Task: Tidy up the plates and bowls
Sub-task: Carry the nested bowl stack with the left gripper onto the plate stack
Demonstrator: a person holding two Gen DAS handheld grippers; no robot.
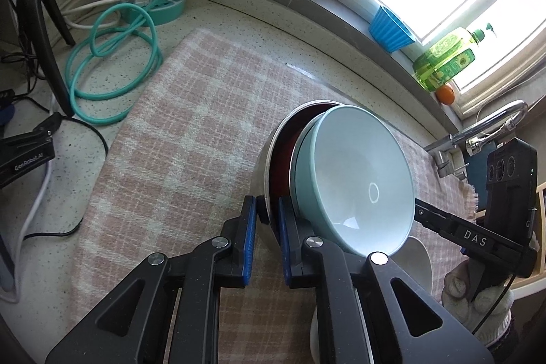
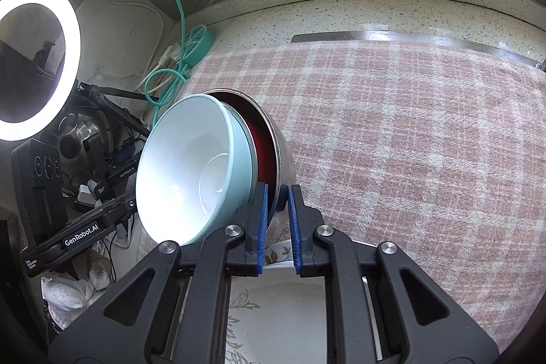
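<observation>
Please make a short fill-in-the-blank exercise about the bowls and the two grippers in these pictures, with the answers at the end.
1. The light blue bowl sits nested inside the ______ bowl.
2. The left gripper and the right gripper both clamp the rim of the ______ bowl.
3. The cloth under the bowls has a ______ pattern.
4. On the windowsill, the green bottle stands beside a ______ cup.

Answers: steel; steel; checked; blue

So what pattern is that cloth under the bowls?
Pink-and-cream plaid cloth, clearest in the right wrist view.
</observation>
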